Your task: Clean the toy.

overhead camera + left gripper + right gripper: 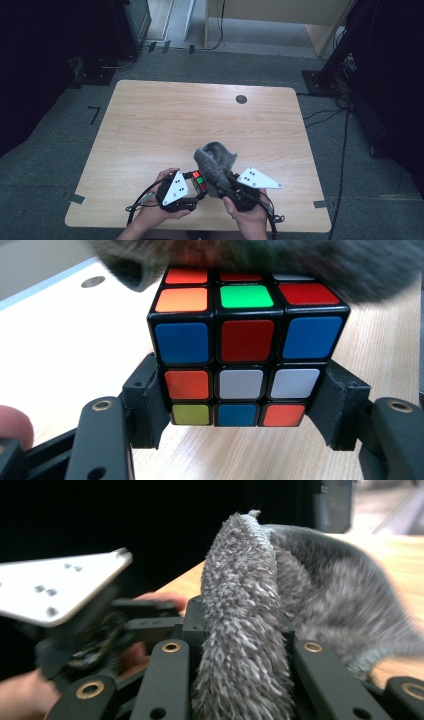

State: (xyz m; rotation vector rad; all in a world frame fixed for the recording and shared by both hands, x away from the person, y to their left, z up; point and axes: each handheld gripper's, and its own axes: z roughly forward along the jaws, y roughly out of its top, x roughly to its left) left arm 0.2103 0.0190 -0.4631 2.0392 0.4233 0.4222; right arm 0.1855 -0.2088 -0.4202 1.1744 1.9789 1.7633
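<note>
Item one, left claw (192, 192): I see it at about seven o'clock on the wooden table (150, 130), held in the left hand (155, 210), its two black jaws clamped on the lower layers of a Rubik's cube (247, 347); in the left gripper view the cube sits squarely between the pads, scrambled, with blue, red, white, orange and yellow stickers facing the camera and a green centre on top. Item two, grey microfibre cloth (216, 162): it rises just to the cube's right, at about one o'clock from it, and its fuzzy edge hangs over the cube's top face, seemingly brushing it, though I cannot tell how firmly. Item three, right claw (240, 680): at about five o'clock on the table, in the right hand (247, 215), jaws closed on a thick fold of the cloth that stands up between them. Step in hand, as I judge it: wiping the cube clean with the cloth while the left claw steadies it. Next move, as I judge it: draw the cloth across the top face with light pressure, keeping the left grip firm so the cube does not twist or slip, then turn the cube to offer a fresh face.
</note>
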